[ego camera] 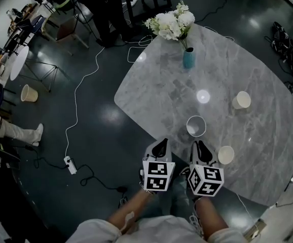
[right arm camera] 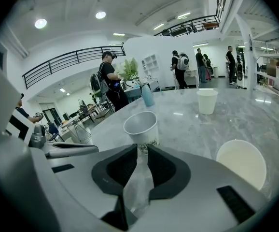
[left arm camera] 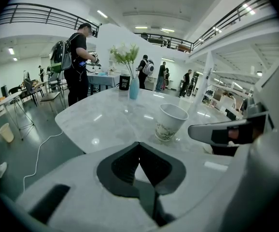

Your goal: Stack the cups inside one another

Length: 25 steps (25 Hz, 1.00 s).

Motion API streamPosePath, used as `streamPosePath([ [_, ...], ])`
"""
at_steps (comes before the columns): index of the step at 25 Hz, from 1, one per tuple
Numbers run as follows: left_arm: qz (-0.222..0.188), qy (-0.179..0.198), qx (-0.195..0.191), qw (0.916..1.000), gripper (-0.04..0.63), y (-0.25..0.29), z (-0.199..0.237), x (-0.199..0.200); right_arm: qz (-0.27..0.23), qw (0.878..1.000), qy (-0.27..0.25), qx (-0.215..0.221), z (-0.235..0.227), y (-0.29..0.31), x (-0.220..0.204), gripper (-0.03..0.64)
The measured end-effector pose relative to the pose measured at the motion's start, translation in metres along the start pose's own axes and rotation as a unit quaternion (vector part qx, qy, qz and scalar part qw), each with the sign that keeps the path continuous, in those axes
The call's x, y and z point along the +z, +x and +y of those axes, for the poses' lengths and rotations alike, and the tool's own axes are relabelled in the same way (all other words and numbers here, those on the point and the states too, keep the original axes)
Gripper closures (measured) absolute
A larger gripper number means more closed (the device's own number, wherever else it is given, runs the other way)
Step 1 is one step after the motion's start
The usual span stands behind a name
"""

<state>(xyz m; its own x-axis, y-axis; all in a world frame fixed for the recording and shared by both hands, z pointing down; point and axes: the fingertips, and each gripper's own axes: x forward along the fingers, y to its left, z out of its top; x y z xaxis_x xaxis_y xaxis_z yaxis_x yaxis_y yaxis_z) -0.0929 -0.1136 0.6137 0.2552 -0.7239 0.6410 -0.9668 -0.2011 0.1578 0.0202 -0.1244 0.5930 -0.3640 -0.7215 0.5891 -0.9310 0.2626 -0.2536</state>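
Pressing its jaws together tip to tip, your left gripper [left arm camera: 139,146] is carrying nothing. Your right gripper [right arm camera: 142,150] is standing with its jaws a narrow slit apart, and nothing is sitting between them. You are holding both grippers side by side, just apart, and are angling them forward and down over the near edge of the grey marble table [ego camera: 161,85]. Your forearms are extending behind the marker cubes.

The patterned cup [ego camera: 196,126] is standing upright and empty just ahead of the right gripper's jaws, without touching them. A cream cup [ego camera: 226,155] is sitting mouth up and empty just beside the right gripper, on its right. A second cream cup [ego camera: 241,100] is standing upright farther out on the table, well apart from the other two. All three cups are standing separately. At the far side of the table, a teal vase [ego camera: 188,58] is holding white flowers [ego camera: 171,24].
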Motion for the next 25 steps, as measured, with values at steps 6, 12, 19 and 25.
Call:
streamPosePath([
  [6, 0.002, 0.000, 0.000, 1.0000, 0.600, 0.004, 0.003, 0.001, 0.006, 1.000, 0.000, -0.003, 0.000, 0.006, -0.002, 0.532],
  [12, 0.008, -0.003, 0.002, 1.0000, 0.600, 0.009, 0.009, -0.004, 0.011, 1.000, -0.002, -0.009, -0.003, 0.018, -0.002, 0.474],
  [19, 0.014, -0.006, 0.006, 0.9999, 0.600, 0.013, 0.015, -0.008, 0.012, 1.000, -0.007, -0.011, -0.004, 0.030, 0.001, 0.423],
  [25, 0.017, -0.005, 0.006, 0.9998, 0.600, 0.018, 0.019, -0.007, 0.014, 0.999, -0.028, -0.007, -0.001, 0.041, 0.005, 0.405],
])
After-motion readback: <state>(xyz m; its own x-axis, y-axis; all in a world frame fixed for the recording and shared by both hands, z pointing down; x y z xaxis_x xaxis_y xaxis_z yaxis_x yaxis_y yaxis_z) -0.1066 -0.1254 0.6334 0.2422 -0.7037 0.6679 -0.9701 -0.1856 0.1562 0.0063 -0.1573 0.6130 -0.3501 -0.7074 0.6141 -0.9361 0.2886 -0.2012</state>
